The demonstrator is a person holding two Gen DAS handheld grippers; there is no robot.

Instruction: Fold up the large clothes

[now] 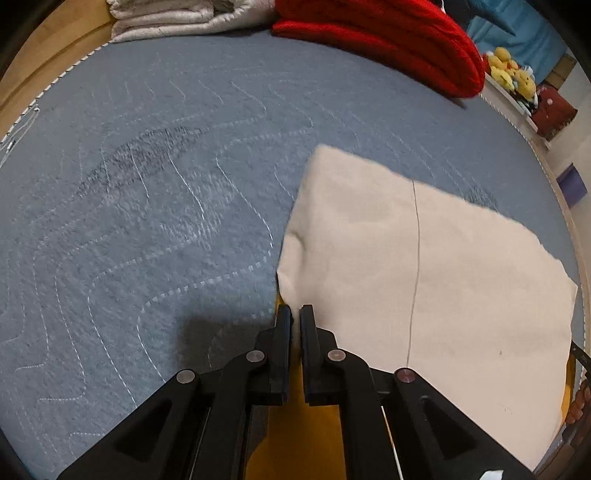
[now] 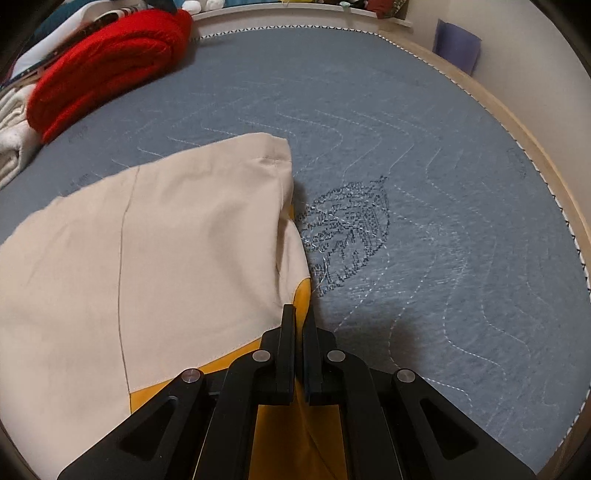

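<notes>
A large cream garment [image 1: 424,258] with a yellow underside [image 1: 303,424] lies on the grey-blue quilted blanket [image 1: 147,221]. In the left wrist view its near left corner rises between the fingertips of my left gripper [image 1: 295,314], which is shut on it. The right wrist view shows the same cream garment [image 2: 166,240] spreading to the left, with its yellow layer [image 2: 288,424] showing under the cream edge. My right gripper [image 2: 300,314] is shut on the garment's near right corner. A thin dark seam runs down the middle of the cream panel.
A folded red knit [image 1: 388,37] [image 2: 103,66] and folded white cloth [image 1: 177,18] [image 2: 11,147] lie along the far edge of the blanket [image 2: 406,147]. Yellow plush toys [image 1: 511,72] sit beyond the bed. A pale wooden rim [image 2: 535,129] borders the right side.
</notes>
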